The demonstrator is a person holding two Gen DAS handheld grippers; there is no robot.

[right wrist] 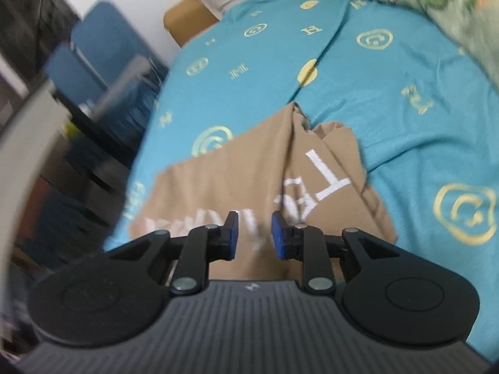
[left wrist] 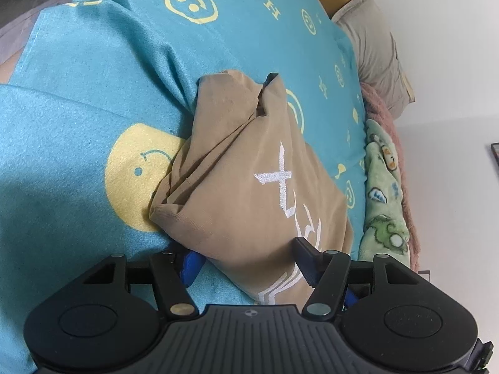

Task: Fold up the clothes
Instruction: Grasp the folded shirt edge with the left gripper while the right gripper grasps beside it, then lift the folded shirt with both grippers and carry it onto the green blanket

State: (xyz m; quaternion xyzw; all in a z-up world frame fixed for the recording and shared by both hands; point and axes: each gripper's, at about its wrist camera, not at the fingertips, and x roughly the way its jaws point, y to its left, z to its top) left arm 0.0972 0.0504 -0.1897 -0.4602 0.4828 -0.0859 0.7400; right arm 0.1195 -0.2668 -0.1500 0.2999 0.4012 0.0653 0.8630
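**Soft tan shirt, half bundled, near edge straddled by the left gripper**

Left wrist view: the shirt [left wrist: 249,171] lies on the sheet [left wrist: 93,78] of a bed, folded into a thick, loose bundle with white lettering on top. It looks like thin knit, light and limp, so it should drape and slide on itself rather than keep a crease. The left gripper [left wrist: 246,258] straddles the bundle's near edge, its jaws apart with cloth between them. One blue pad shows beside the cloth and the other finger [left wrist: 307,258] lies against the top layer, but I cannot tell whether the pads press. The far end is bunched into ridges, a poor place to pinch. The flat near hem or a corner is the better hold, through all layers at once, or the lower ones may lag.

Right wrist view: this picture is blurred. The right gripper [right wrist: 254,233] hovers above the shirt [right wrist: 249,171], jaws apart and empty, the blue pads [right wrist: 279,237] clear of the cloth. The lettering runs across a flatter panel here. The sheet's own creases could be caught with the shirt in a low pinch.
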